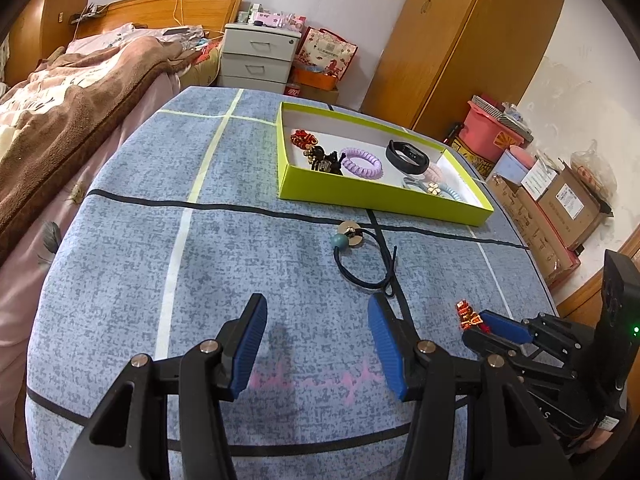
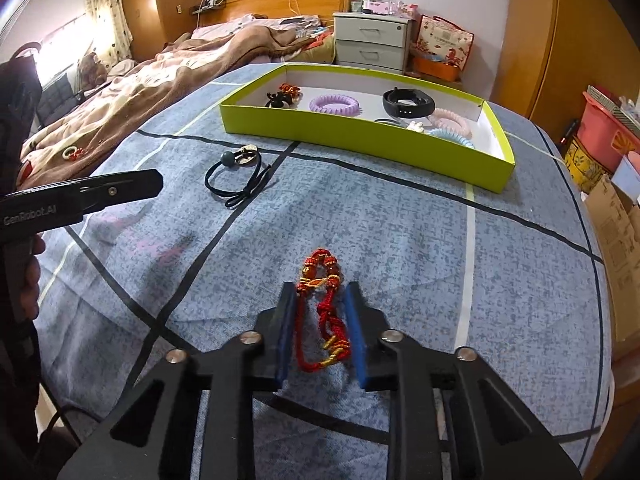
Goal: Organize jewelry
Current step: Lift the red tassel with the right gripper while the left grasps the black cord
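Right now two grippers are over a blue bed cover [image 2: 500,280] with dark and pale lines on it. One green box [image 2: 360,128] sits farther away on the cover. Inside it I can count one purple coil band [image 2: 334,104], one black wristband [image 2: 408,102], one pink coil band [image 2: 450,118], one light blue coil band [image 2: 456,136], one small flower piece [image 2: 416,126], one red knot charm [image 1: 303,138] and a dark clump of clips [image 1: 326,160]. How many clips are in the clump is hard to tell.

Outside the box there are two things. One black hair tie [image 1: 362,258] with a teal bead and a gold disc lies between the box and the grippers. One red bracelet [image 2: 322,312] with beads and gold thread is close to us.

The red bracelet lies between the two blue pads of the right gripper [image 2: 322,292]. The pads are close together on both sides of it, with its beaded end poking out past the tips. I cannot tell if both pads really press on it.

The left gripper [image 1: 318,316] has its two fingers far apart with nothing between them, only bare cover. The hair tie is just past its tips.

From the left camera, only a bit of the bracelet shows at the right gripper's tips. The box's near wall hides part of what is inside
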The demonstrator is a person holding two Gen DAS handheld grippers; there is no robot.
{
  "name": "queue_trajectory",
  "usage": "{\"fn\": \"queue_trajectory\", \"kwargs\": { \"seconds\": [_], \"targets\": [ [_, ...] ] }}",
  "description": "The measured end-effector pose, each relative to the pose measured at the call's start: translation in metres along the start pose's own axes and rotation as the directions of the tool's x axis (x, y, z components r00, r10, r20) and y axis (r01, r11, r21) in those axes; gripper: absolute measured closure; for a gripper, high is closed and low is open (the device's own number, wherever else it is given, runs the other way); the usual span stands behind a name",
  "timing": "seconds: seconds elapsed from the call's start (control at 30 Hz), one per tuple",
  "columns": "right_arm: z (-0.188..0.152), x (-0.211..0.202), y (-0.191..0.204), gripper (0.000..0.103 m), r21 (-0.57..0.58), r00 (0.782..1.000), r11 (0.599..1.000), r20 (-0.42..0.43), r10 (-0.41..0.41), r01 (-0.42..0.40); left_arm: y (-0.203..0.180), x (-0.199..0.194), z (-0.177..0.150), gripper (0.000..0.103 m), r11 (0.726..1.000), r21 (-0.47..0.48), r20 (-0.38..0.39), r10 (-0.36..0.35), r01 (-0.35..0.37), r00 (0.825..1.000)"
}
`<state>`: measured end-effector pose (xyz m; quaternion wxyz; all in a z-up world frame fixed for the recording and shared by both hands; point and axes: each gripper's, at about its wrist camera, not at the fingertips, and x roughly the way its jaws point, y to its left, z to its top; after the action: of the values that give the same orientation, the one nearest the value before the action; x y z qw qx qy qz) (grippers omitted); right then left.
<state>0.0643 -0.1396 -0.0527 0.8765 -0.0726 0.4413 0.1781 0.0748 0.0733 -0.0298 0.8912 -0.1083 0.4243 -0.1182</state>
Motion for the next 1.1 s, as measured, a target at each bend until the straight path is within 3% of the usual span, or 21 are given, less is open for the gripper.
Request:
{"fn": "queue_trajectory", "kwargs": {
  "seconds": [0.27,0.8,0.9,1.1],
  "targets": [
    [0.001,-0.002,-0.005,0.091,0.017,1.0,1.0,0.007,0.026,-0.026,-0.004,0.01,0.01,0.048,1.0,0.006,-0.015,0.008,-0.008,1.0],
    [0.017,-0.03,-0.039,0.09,0.105,0.992,0.994,0.123,0.003,-0.016,-0.025,0.051,0.034,0.048,0.997,0.07,-0.081,0.035,-0.029,0.996],
    [0.018,-0.029,-0.043,0.09,0.116,0.992,0.993,0.127,0.006,-0.021,-0.03,0.054,0.036,0.048,0.992,0.106,-0.066,0.077,-0.07,0.995],
    [0.021,-0.027,-0.048,0.09,0.122,0.991,0.992,0.132,0.006,-0.022,-0.028,0.061,0.041,0.048,0.993,0.096,-0.062,0.078,-0.072,0.995]
  ]
}}
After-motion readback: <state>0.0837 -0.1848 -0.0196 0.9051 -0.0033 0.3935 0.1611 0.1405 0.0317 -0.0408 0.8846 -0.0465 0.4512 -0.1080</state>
